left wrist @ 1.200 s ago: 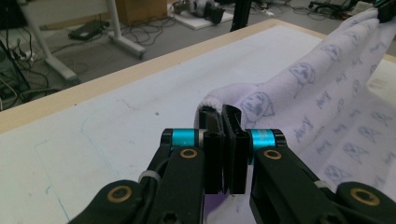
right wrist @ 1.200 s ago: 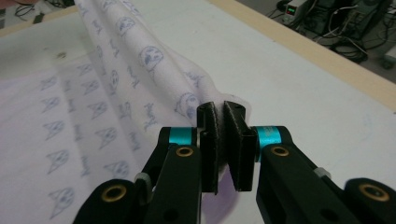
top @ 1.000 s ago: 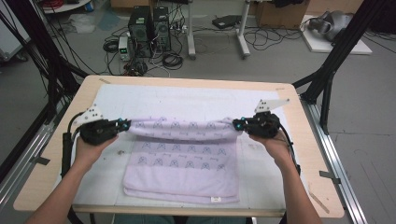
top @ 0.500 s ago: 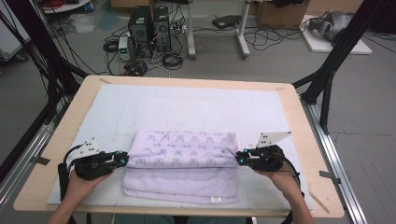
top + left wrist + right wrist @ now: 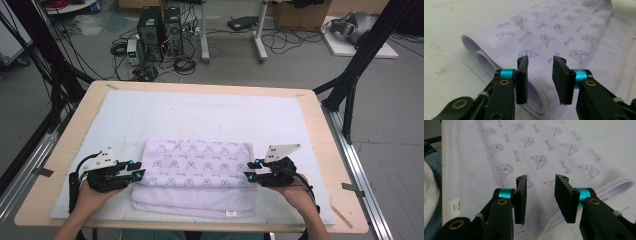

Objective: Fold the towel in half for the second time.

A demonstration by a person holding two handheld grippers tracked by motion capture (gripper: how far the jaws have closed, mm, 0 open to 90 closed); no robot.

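- The table (image 5: 65,150) is a pale wooden board covered by a white mat (image 5: 200,117); the person's forearms come in from its near edge.
- The towel (image 5: 195,175) — lilac, printed with small blue figures — lies folded flat on the mat toward the near edge, its upper layer set back a little so a plain strip of the lower layer shows along the near side, with a small white label (image 5: 230,213) on that strip.
- The left gripper (image 5: 136,173) sits low at the towel's left end, held in the left hand (image 5: 92,195). Its jaws have just been opening and stand partly apart; in the left gripper view (image 5: 540,78) the towel's rolled, stitched edge (image 5: 534,95) lies under and between the pads, and neither pad presses on it — the cloth is let go.
- The right gripper (image 5: 250,172) sits at the towel's right end in the right hand (image 5: 295,192). Its jaws have just been opening too; the right gripper view (image 5: 541,198) shows a clear gap between the pads with the towel's layered edge (image 5: 564,225) lying below, ungripped.
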